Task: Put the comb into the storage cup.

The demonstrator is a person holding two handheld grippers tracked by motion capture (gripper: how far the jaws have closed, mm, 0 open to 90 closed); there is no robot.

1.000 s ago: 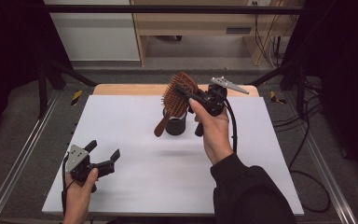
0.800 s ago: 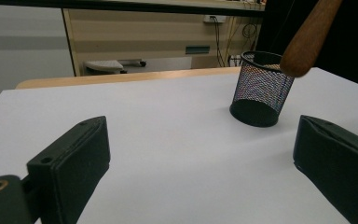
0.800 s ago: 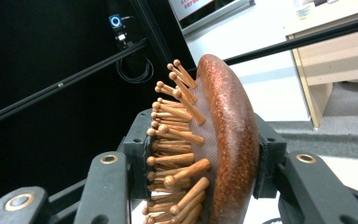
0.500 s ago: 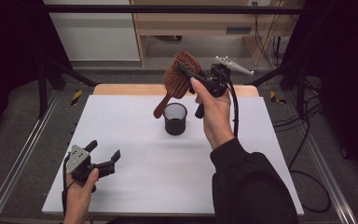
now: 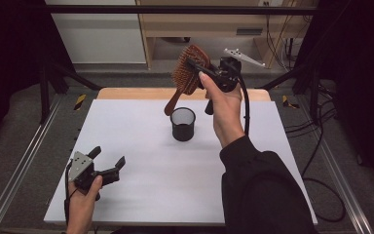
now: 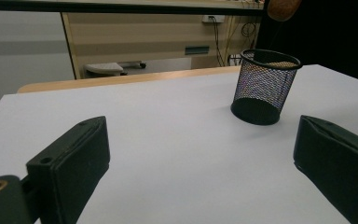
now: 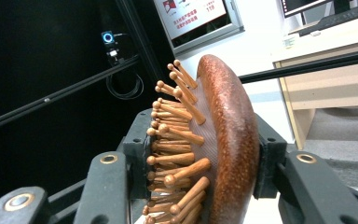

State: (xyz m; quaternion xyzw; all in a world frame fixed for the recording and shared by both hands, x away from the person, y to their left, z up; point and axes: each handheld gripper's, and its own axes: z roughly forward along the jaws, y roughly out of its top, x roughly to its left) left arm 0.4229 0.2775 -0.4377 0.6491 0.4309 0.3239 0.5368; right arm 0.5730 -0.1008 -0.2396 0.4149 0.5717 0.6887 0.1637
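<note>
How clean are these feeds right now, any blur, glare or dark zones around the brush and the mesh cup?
High view: soft overall, white table evenly lit, surroundings dark, faint shadow by the mesh cup. Left gripper view: cup sharp, near jaws of the left hand-held gripper slightly soft. Right gripper view: wooden brush crisp with mild sheen on its back, left background black, bright wall behind.

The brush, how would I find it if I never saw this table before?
Start at the white table and find the black mesh cup near its far middle. Look above the cup, where the right gripper clamps the wooden hairbrush by its head. It is brown, with round-tipped wooden pins.
</note>
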